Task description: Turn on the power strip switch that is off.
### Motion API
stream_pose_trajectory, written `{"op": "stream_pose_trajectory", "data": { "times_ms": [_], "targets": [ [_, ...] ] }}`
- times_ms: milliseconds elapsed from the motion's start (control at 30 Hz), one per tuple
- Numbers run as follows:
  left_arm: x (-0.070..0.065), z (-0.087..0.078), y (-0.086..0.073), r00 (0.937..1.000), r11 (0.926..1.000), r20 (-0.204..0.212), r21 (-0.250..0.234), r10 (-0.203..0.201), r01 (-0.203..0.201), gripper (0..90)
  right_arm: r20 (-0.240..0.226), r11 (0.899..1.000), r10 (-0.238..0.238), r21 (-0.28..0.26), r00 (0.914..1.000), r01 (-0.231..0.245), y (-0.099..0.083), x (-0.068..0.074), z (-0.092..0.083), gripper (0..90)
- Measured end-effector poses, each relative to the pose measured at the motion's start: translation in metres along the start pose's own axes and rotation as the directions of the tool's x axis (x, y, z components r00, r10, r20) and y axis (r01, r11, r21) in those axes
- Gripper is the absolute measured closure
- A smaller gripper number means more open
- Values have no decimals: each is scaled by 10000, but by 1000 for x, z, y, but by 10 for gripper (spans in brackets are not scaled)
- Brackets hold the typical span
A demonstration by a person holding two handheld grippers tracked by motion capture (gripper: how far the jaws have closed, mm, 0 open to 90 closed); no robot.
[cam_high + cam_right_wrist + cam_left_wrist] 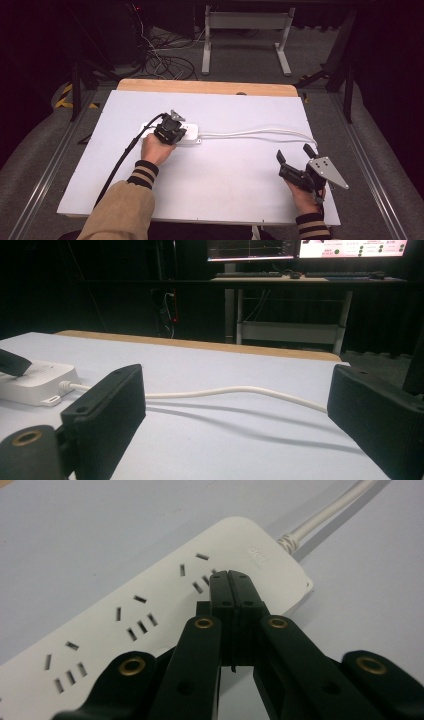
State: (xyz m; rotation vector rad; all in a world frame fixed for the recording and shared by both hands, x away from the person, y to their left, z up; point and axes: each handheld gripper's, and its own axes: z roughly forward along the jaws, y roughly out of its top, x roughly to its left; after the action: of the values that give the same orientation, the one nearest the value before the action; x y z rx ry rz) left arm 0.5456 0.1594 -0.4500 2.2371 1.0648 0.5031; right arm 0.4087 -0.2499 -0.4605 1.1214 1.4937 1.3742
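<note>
The right gripper [292, 159] waits nearest with its jaws spread and empty, the cord [240, 390] just beyond them. Farther off, the left gripper [231, 575] is clenched on nothing, tips pressing the strip [150, 605]; likely early work.

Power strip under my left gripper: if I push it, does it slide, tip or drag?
The power strip lies flat and low, so it should slide, not tip. Its white cable looks bendy and loose; it will probably trail and tug little.
</note>
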Motion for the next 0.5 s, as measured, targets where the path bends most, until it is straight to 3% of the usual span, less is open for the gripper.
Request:
{"op": "stream_pose_trajectory", "data": {
  "times_ms": [500],
  "targets": [
    [-5,2,0,9995,9996,-112,58,-281,281,900,13,10000,2,-76,10000,-2,1,0,0,95]
  ]
}}
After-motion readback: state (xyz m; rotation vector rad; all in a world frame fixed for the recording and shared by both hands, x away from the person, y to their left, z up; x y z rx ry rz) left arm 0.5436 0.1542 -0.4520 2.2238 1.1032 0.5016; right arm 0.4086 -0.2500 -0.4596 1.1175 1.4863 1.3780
